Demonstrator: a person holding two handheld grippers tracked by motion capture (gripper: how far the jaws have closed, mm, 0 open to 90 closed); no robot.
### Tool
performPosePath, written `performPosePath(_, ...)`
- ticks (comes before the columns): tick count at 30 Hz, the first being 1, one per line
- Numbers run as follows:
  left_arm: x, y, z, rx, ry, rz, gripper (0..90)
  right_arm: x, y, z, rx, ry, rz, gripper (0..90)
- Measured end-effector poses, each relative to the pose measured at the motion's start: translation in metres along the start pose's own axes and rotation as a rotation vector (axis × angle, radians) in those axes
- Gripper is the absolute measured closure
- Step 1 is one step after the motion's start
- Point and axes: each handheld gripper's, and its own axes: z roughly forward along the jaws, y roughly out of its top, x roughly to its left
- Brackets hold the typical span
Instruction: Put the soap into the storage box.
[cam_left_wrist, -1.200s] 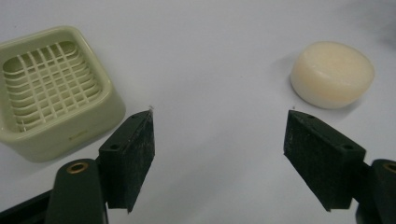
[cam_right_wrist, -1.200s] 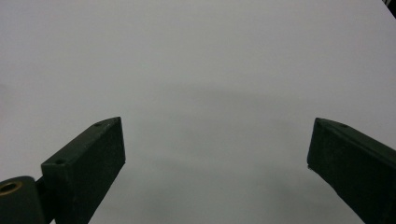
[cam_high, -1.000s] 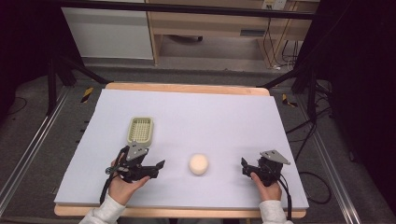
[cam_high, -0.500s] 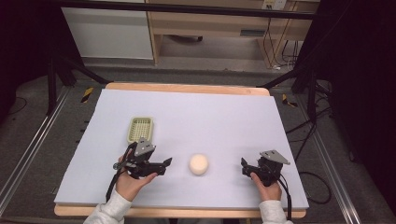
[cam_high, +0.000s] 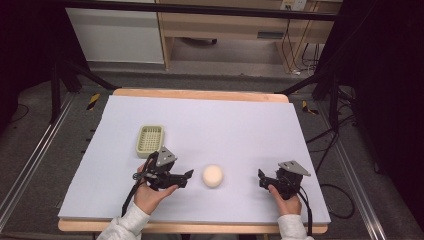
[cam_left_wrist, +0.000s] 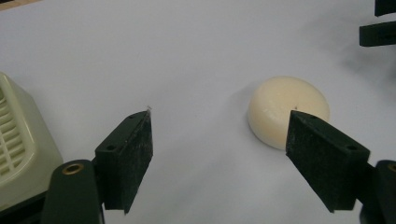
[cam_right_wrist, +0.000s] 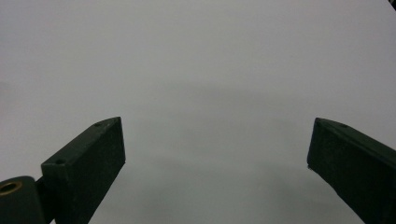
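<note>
moved: our left gripper (cam_high: 189, 175) has slid right toward the soap (cam_high: 213, 175), jaws spread.
right gripper (cam_high: 261, 178): jaws released, idle.
handling: we judge soap firm, slippery; pinch its rounded sides.

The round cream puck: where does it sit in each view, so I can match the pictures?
High view: the puck lies on the white tabletop, low centre, just right of the left gripper.
Left gripper view: puck right of centre, partly behind the right-hand jaw.
Right gripper view: not in it; bare tabletop between open jaws.
Shared landmark: the green basket, at the left edge in the left gripper view.
</note>
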Motion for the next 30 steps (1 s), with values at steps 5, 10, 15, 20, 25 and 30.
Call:
performPosePath(5, -0.003, 0.001, 0.009, 0.010, -0.007, 0.002, 23.0, 0.000, 0.000, 0.000, 0.002, 0.000, -0.001, 4.7)
performPosePath(10, -0.009, 0.003, 0.016, 0.020, -0.022, 0.019, 22.8, 0.000, 0.000, 0.001, 0.003, 0.001, 0.000, 4.7)
performPosePath(15, -0.014, 0.004, 0.021, 0.027, -0.027, 0.030, 22.6, 0.000, 0.000, 0.001, 0.003, 0.002, 0.000, 4.7)
performPosePath(20, -0.017, 0.007, 0.024, 0.029, -0.033, 0.032, 22.1, 0.000, 0.000, 0.001, 0.003, 0.002, 0.000, 4.7)
performPosePath(25, -0.020, 0.010, 0.027, 0.032, -0.040, 0.038, 21.4, 0.000, 0.000, 0.001, 0.004, 0.002, 0.001, 4.7)
performPosePath(30, -0.024, 0.013, 0.032, 0.039, -0.045, 0.037, 20.6, 0.000, 0.000, 0.001, 0.003, 0.002, 0.001, 4.7)
